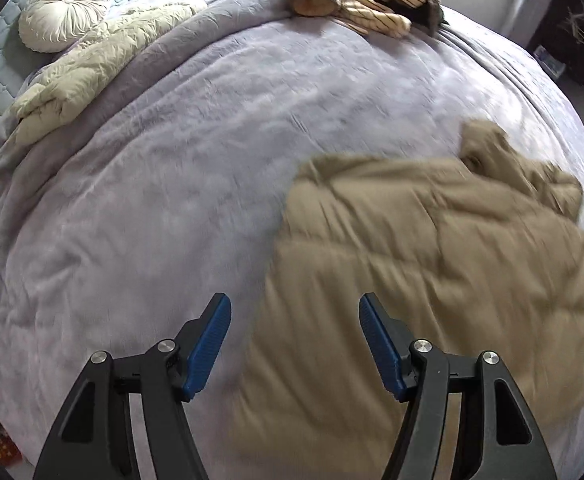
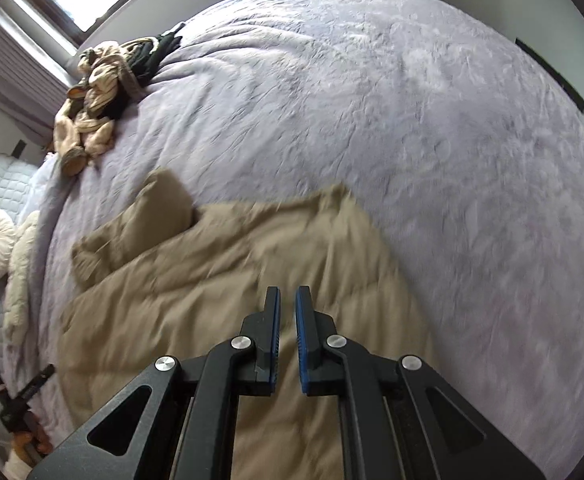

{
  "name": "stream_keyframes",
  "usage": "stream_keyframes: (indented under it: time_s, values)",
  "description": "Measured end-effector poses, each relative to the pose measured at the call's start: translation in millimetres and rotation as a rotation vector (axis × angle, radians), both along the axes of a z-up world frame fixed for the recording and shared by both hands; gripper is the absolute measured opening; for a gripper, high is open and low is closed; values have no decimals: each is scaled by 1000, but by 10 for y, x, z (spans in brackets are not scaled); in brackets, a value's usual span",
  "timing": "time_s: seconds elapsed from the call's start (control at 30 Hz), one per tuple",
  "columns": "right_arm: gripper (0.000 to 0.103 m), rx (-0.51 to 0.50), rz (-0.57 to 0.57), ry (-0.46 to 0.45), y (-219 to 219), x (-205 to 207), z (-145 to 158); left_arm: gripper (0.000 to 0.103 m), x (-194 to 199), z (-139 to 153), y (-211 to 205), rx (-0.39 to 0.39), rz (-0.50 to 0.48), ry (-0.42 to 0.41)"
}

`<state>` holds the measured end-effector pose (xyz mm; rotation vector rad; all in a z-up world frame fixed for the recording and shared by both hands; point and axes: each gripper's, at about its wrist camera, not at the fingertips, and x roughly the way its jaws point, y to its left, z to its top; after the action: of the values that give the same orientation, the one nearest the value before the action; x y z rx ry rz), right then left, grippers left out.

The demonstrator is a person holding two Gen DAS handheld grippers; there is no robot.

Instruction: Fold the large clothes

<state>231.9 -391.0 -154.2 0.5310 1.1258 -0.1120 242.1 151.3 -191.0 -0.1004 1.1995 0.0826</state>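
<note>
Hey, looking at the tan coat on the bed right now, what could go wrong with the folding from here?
1. Neither hand-held gripper holds the tan quilted puffy coat: the left hand-held gripper stands open over its edge and the right hand-held gripper is nearly closed on nothing, so a fold may spring back.
2. Its bunched end could fold in crooked.

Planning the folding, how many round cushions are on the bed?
1. The round cushion lies at the head of the bed, beside the cream quilt. Others may be hidden outside both views.
</note>
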Motion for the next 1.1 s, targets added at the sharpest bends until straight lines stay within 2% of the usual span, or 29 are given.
stream_keyframes:
  time_s: [0.3, 0.33, 0.37, 0.4, 0.43, 0.5, 0.57, 0.63, 0.67, 0.7, 0.73, 0.8, 0.87, 0.93, 1.07, 1.1]
  values:
    - [9, 101, 33, 80, 406, -642, -27, 69, -595, 22, -315, -29, -63, 88]
    - [9, 113, 35, 90, 454, -716, -35, 83, -648, 26, -328, -34, -61, 93]
    - [9, 125, 38, 101, 498, -782, -46, 90, -701, 37, -339, -38, -55, 90]
    - [14, 133, 38, 109, 535, -841, -56, 96, -761, 59, -349, -45, -49, 79]
    - [17, 139, 38, 117, 579, -911, -69, 96, -821, 75, -365, -55, -50, 74]
    - [41, 147, 36, 128, 633, -1016, -91, 96, -893, 69, -394, -67, -59, 89]
    - [47, 149, 33, 133, 680, -1101, -107, 96, -961, 41, -412, -78, -64, 110]
    - [47, 165, 32, 147, 719, -1154, -138, 97, -1007, 14, -431, -83, -72, 126]
    - [47, 172, 31, 153, 739, -1181, -155, 98, -1034, 1, -445, -86, -76, 134]
    - [49, 178, 31, 157, 758, -1208, -167, 103, -1048, -6, -457, -90, -80, 139]
    - [53, 183, 30, 159, 774, -1227, -174, 103, -1065, -14, -466, -100, -87, 142]
    - [75, 203, 28, 153, 804, -1267, -201, 103, -1083, -18, -495, -116, -105, 152]
    - [86, 218, 27, 140, 844, -1297, -234, 103, -1091, -34, -525, -117, -123, 164]
    - [86, 223, 24, 144, 874, -1310, -275, 103, -1098, -51, -538, -102, -130, 168]
    - [94, 256, -5, 146, 882, -1350, -368, 103, -1105, -88, -545, -45, -119, 159]
    - [103, 254, -9, 143, 881, -1362, -377, 103, -1109, -104, -538, -46, -123, 161]
